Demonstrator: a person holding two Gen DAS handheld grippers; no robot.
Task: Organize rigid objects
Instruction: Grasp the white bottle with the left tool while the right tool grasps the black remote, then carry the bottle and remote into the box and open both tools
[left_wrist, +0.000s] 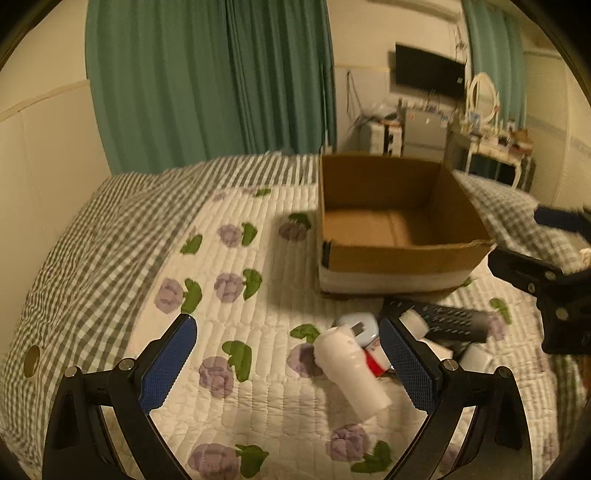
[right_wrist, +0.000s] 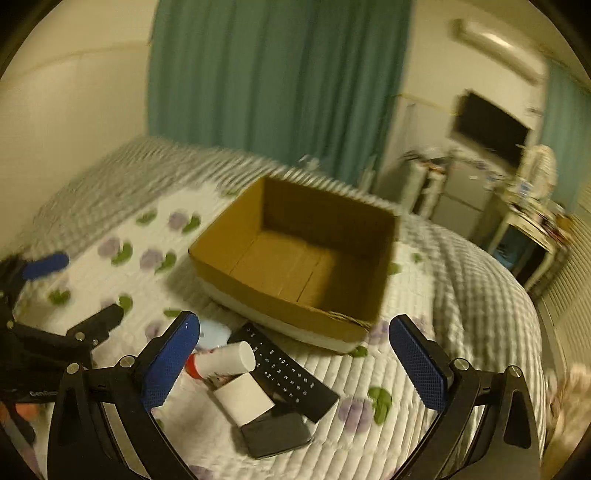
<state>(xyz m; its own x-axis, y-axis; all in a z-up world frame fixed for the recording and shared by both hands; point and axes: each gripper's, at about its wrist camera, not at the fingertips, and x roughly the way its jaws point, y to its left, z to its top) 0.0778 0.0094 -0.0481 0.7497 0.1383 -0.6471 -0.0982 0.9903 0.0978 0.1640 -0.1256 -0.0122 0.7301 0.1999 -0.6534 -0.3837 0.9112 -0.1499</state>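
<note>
An open, empty cardboard box (left_wrist: 391, 254) (right_wrist: 258, 295) stands on the quilted bed. In front of it lies a pile: a white bottle (left_wrist: 351, 373), a black remote (left_wrist: 450, 319) (right_wrist: 291, 373), a white tube with a red end (right_wrist: 221, 360), a white block (right_wrist: 243, 402), a dark flat case (right_wrist: 277, 434) and a pale blue item (left_wrist: 360, 325). My left gripper (left_wrist: 288, 363) is open above the quilt, the bottle between its fingers. My right gripper (right_wrist: 295, 363) is open over the remote and block. Each gripper shows in the other's view, the right one (left_wrist: 554, 251) and the left one (right_wrist: 66, 291).
The bed has a floral quilt (left_wrist: 236, 295) and a grey checked cover (left_wrist: 92, 240). Green curtains (left_wrist: 207, 81) hang behind it. A wall TV (left_wrist: 428, 70), a fridge (left_wrist: 424, 129) and a cluttered white dresser (left_wrist: 495, 144) stand at the far right.
</note>
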